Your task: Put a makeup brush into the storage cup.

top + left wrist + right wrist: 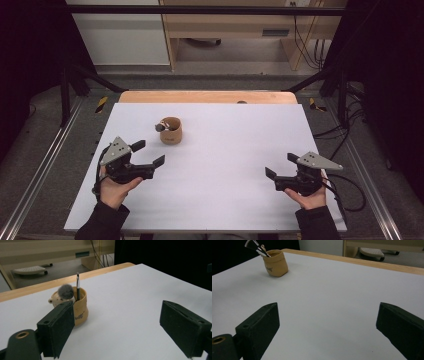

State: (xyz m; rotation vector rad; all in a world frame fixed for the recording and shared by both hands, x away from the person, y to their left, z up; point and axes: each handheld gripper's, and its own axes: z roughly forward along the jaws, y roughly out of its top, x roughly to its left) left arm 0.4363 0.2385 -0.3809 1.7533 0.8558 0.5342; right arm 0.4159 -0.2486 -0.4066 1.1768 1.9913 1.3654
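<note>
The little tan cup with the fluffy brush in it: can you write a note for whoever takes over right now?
Left gripper: open, holding nothing, nearest the tan cup.
Right gripper: open, holding nothing, low over the white table, far from the cup.
The cup stands upright on the table, with a fluffy brush and a thin dark stick inside.
Done: both tools sit in the cup.
Left: nothing else lies on the table.

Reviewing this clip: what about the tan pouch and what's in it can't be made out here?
- Tan pouch: its near left side sits behind the left gripper's jaw in the left gripper view.
- Pouch lettering: too small to read in the right gripper view.
- Brush: its head is cut off by the top edge there.
- Pouch interior: hidden by its wall.
</note>
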